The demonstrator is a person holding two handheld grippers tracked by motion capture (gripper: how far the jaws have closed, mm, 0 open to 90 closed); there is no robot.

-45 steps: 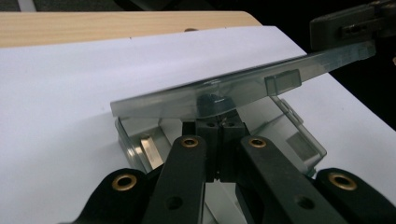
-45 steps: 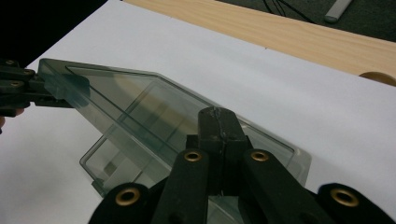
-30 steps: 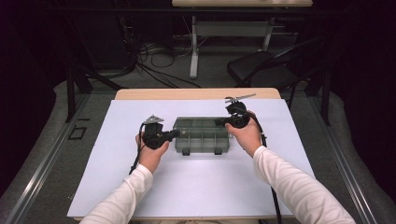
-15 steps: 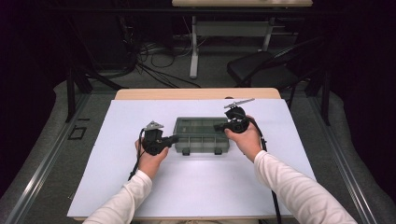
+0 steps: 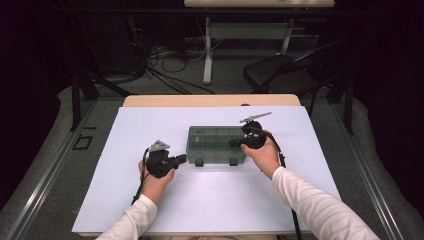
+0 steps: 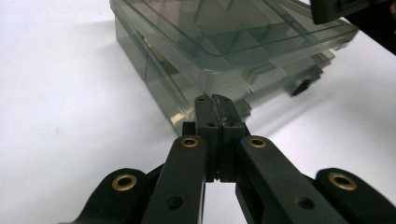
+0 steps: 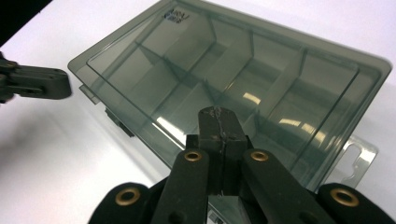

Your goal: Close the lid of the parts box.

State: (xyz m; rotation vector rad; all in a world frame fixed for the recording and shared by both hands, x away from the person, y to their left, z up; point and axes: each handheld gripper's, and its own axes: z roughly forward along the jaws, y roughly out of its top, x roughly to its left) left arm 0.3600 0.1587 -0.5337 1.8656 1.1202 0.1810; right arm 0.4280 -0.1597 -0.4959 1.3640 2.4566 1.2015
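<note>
1. One big white table [image 5: 210, 200] under everything.
2. The smoky clear compartment box [image 5: 216, 145] sits mid-table, lid down, two latches facing the person.
3. Right gripper [image 5: 235, 143] is over the box's right end, jaws pressed together with nothing in them.
4. Left gripper [image 5: 183, 158] sits just off the box's near-left corner, jaws closed too, empty.

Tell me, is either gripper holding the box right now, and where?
Nothing is held. The left gripper is shut and empty beside the box; the right gripper is shut and empty at its right front edge.
</note>
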